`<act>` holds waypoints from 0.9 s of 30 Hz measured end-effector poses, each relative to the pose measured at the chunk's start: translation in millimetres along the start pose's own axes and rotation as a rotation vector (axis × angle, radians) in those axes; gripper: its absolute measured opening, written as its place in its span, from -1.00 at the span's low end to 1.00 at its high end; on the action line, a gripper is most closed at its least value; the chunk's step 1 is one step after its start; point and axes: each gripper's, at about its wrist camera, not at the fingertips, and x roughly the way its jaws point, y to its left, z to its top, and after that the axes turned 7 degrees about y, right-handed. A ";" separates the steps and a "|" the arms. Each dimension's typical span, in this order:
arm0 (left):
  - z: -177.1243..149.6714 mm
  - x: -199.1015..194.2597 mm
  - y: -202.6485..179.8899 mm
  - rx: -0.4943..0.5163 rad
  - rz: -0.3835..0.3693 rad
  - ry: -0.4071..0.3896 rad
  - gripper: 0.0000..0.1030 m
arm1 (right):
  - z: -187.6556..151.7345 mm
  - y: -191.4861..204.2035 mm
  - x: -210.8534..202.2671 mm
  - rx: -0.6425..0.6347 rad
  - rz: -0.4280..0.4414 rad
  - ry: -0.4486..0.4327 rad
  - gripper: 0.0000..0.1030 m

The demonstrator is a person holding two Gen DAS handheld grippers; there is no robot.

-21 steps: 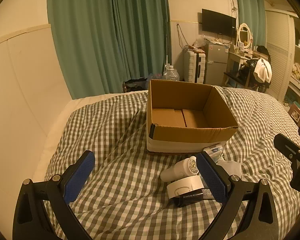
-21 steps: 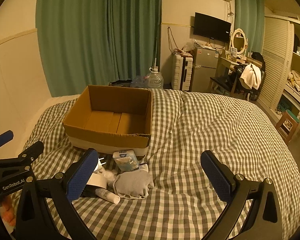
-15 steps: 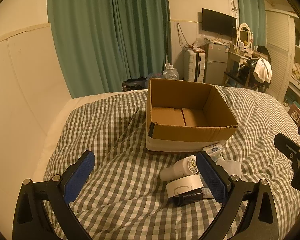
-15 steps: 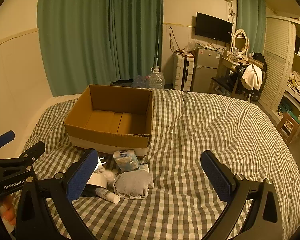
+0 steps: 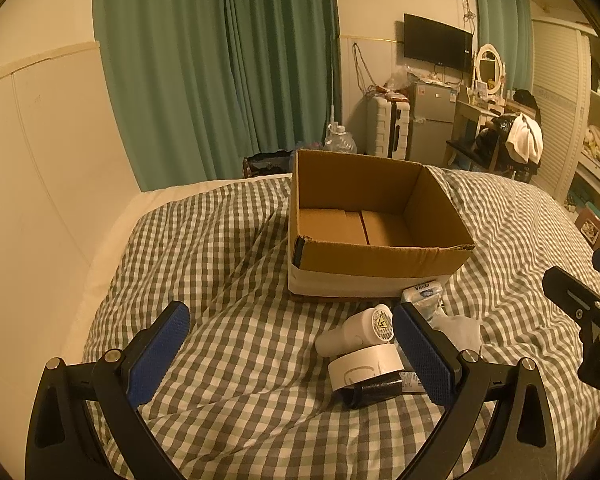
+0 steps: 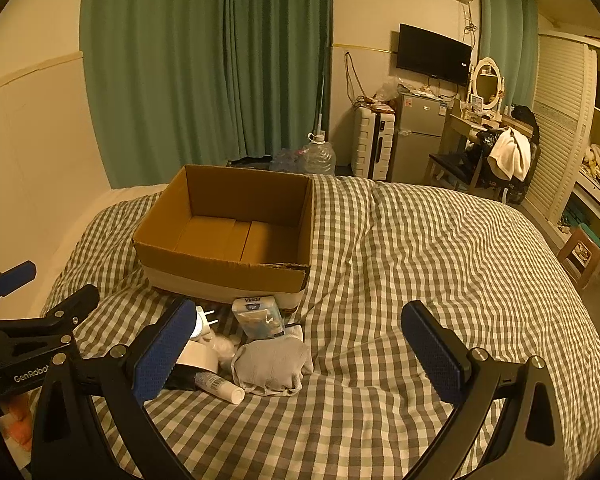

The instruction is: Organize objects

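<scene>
While hovering over the checked bed, both grippers, left and right, spread wide, holding nothing. "Vinda" tissue pack legible; tape roll scribble unreadable. Pile just before open cardboard box.

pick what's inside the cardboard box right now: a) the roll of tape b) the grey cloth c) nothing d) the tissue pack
c, the cardboard box shows only its bare bottom flaps; the tissue pack, roll of tape and grey cloth all lie on the bed in front of it.
</scene>
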 end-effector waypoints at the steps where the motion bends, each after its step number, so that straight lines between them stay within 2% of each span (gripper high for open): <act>1: 0.3 0.0 0.1 0.000 -0.001 0.002 1.00 | -0.2 0.5 0.4 -0.003 0.004 0.000 0.99; 11: -0.5 -0.6 0.9 -0.003 -0.025 0.003 1.00 | -0.9 3.2 2.3 -0.006 0.012 0.002 0.99; 27: 0.9 0.8 2.8 -0.003 -0.024 0.010 1.00 | -0.9 6.3 -0.1 -0.021 0.004 0.002 0.99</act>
